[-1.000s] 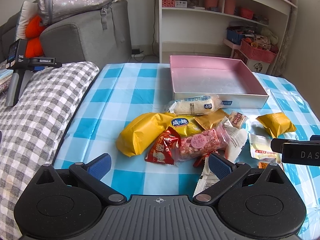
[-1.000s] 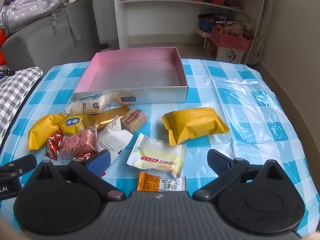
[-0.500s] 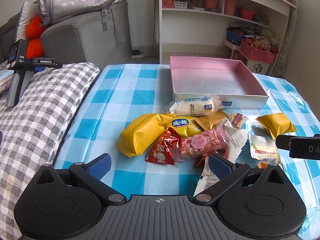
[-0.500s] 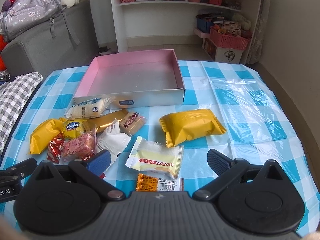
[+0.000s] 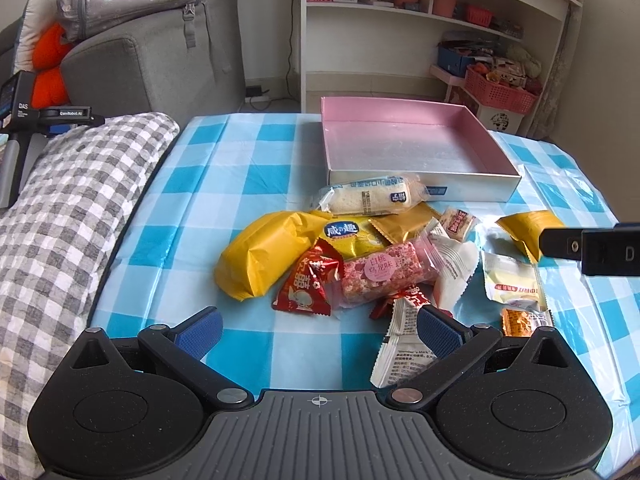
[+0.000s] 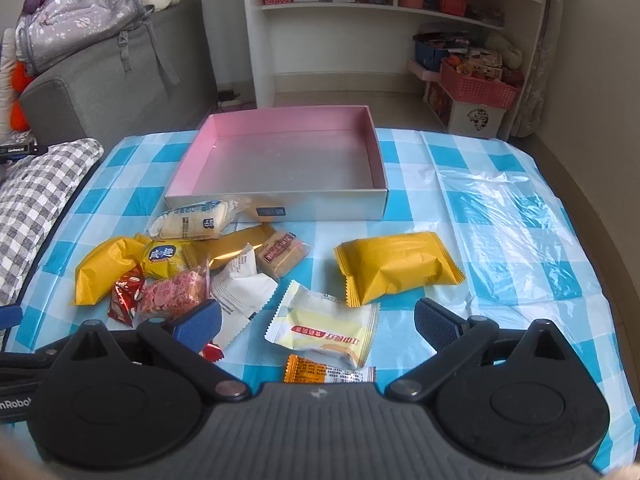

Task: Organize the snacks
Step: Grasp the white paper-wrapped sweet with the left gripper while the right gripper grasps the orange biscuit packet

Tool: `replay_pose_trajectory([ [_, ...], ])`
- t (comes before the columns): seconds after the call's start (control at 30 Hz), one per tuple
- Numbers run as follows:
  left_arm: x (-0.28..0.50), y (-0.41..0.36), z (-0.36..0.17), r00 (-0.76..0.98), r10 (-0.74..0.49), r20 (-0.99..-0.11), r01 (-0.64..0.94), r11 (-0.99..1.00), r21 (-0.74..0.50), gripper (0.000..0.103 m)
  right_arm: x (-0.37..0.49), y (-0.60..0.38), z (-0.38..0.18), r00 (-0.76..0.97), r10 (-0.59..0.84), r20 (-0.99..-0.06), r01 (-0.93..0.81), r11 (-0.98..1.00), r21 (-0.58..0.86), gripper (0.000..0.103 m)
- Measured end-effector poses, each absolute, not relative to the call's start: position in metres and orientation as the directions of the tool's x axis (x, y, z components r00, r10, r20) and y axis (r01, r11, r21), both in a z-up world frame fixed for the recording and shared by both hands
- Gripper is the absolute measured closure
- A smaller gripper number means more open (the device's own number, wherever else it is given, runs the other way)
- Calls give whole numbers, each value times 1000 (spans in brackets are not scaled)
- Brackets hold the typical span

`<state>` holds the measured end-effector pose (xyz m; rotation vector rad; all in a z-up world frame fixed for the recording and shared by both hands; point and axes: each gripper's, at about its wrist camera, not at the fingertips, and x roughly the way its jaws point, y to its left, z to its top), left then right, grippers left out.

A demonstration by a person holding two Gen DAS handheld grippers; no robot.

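Several wrapped snacks lie scattered on a blue checked tablecloth in front of an empty pink box [image 5: 416,148] [image 6: 280,152]. My left gripper [image 5: 318,326] stands open just short of a red packet [image 5: 310,284], a pink bar [image 5: 384,272] and a long yellow pack [image 5: 264,252]. My right gripper [image 6: 318,322] is open above a cream packet [image 6: 328,328], with an orange packet [image 6: 320,372] under it. A yellow pillow pack [image 6: 396,266] lies just beyond the right gripper. Nothing is held.
A grey checked cushion [image 5: 60,208] borders the table's left edge, with a grey sofa [image 5: 160,64] and a white shelf unit [image 5: 432,32] behind. A clear plastic sheet [image 6: 512,216] covers the table's right side. The right gripper's body [image 5: 592,246] pokes in at the right.
The right gripper has risen and drawn back a little, so the snacks sit lower and farther in its view. The left gripper has barely moved. Both stay open.
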<state>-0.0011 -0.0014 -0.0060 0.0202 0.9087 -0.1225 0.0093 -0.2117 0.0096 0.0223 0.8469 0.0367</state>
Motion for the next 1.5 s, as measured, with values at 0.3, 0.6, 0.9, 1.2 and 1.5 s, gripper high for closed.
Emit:
replay_pose_trajectory([
  [0.3,2,-17,-26,504,-253,-826,244,959,-145,0,26,-236,-12,537,140,-832,-63,990,125,0],
  [0.6,11,-28,-59,425,-332,-842,281,933,-225,7,34,-237,-61,374,182,-909,-70,983,167,2],
  [0.9,24,-28,-74,384,-392,-836,251,916,-314,33,33,-232,-83,316,163,-935,-91,986,141,3],
  [1.2,20,-21,-73,392,-396,-830,227,916,-330,53,21,-216,-85,353,76,-933,-136,990,29,9],
  [1.5,16,-16,-63,395,-410,-822,228,911,-345,58,18,-213,-75,388,96,-917,-139,989,45,40],
])
